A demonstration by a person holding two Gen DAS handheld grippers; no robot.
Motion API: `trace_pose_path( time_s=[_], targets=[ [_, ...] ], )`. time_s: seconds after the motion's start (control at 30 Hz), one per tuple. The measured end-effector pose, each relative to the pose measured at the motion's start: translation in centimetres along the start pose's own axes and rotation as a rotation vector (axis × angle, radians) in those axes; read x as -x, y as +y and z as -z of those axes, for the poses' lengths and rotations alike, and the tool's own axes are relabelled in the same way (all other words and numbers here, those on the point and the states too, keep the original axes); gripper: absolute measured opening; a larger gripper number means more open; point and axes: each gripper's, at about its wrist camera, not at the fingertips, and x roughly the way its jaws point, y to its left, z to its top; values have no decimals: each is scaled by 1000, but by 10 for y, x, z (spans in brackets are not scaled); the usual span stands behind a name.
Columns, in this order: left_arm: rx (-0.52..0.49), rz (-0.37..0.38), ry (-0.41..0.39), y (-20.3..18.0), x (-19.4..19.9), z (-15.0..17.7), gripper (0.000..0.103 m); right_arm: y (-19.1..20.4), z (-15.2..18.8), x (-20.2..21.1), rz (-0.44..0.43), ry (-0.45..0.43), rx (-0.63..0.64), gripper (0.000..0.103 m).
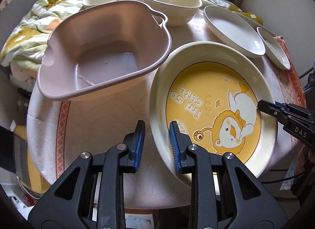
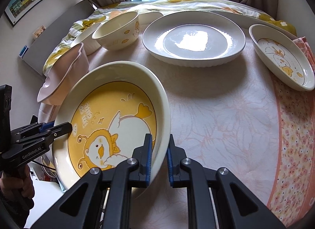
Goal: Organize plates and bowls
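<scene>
Both claws pinch opposite rims of the yellow duck plate [image 1: 214, 110], my left claw [image 1: 157, 146] and right claw [image 2: 159, 154] holding it tilted over the tabletop [image 2: 216, 120] beside the pink basin [image 1: 102, 51]; uneven lifting could slip it.

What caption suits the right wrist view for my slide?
Both grippers, right gripper and left gripper, grip the tilted yellow duck plate by opposite rims.

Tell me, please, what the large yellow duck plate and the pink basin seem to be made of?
The large yellow duck plate looks like glazed ceramic: thick cream rim, glossy sheen. The pink basin is probably matte plastic: thin moulded wall, dull soft reflections.
</scene>
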Motion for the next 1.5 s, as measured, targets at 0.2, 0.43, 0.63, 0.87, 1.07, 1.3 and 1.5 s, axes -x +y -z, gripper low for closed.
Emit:
trace_pose_path(
  time_s=[0.2,0.43,0.63,0.87,1.07,1.3,1.5],
  targets=[
    [-13,-63,-92,-10,21,5,103,-5,2,18,25,-46,-8,100],
    [7,-21,-105,-22,57,4,103,-1,-5,70,65,-138,71,102],
    [40,47,-218,-36,110,-30,103,-10,-38,130,66,-177,108,102],
    [117,74,-275,-66,130,-80,103,-42,-108,178,180,-256,218,102],
    [224,111,-190,-92,90,-121,103,-98,-168,138,40,-120,271,102],
    [382,153,31,-101,-5,-157,91,-137,-218,51,-119,90,350,82],
    [385,92,155,-105,-63,-167,77,-145,-227,-28,-194,274,401,58]
  ],
)
